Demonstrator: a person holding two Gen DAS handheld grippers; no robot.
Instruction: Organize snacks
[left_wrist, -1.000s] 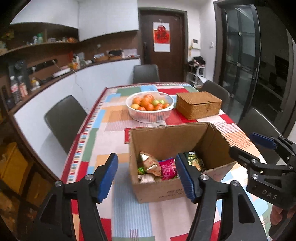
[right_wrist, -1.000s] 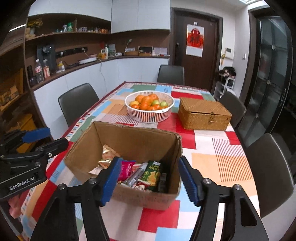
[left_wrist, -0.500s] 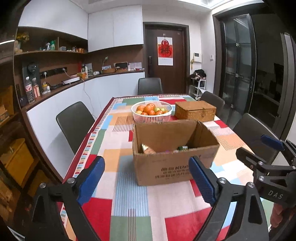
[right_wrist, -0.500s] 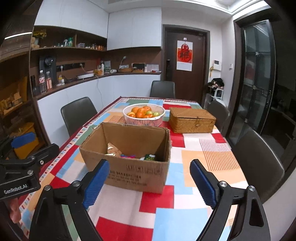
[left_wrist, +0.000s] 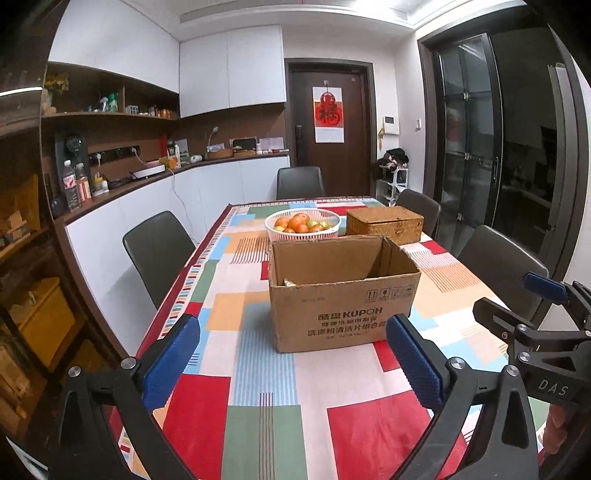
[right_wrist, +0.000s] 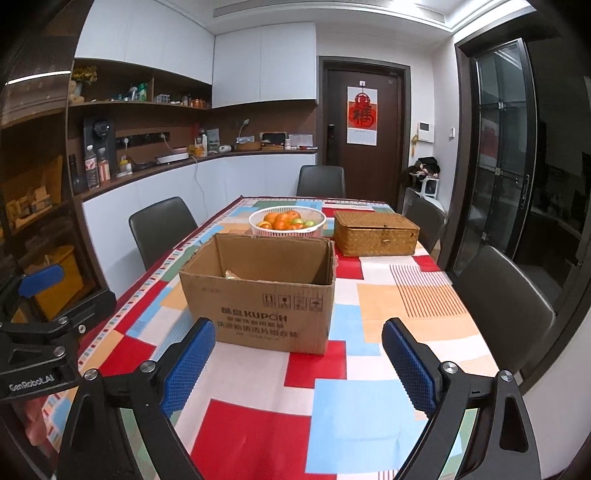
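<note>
Cardboard box (left_wrist: 343, 295) is sitting dead ahead of both wide-open grippers, left gripper (left_wrist: 293, 365) and right gripper (right_wrist: 297, 365), its long side facing them, neither looking nearer.

Setting: home dining room with kitchen side, we judge. Evidence we log: long surface (left_wrist: 258, 369) under patchwork cloth, dark padded chairs (left_wrist: 157, 251) around it; white basket of fruit (left_wrist: 303, 227) beside woven lidded box (left_wrist: 384, 225); curved white counter (right_wrist: 221, 162) with bottles, plugged-in appliances; open wooden shelves (right_wrist: 140, 103); white wall cabinets; dark entry door (right_wrist: 364, 129) bearing red Fu poster (right_wrist: 362, 114); glass sliding doors at right.
</note>
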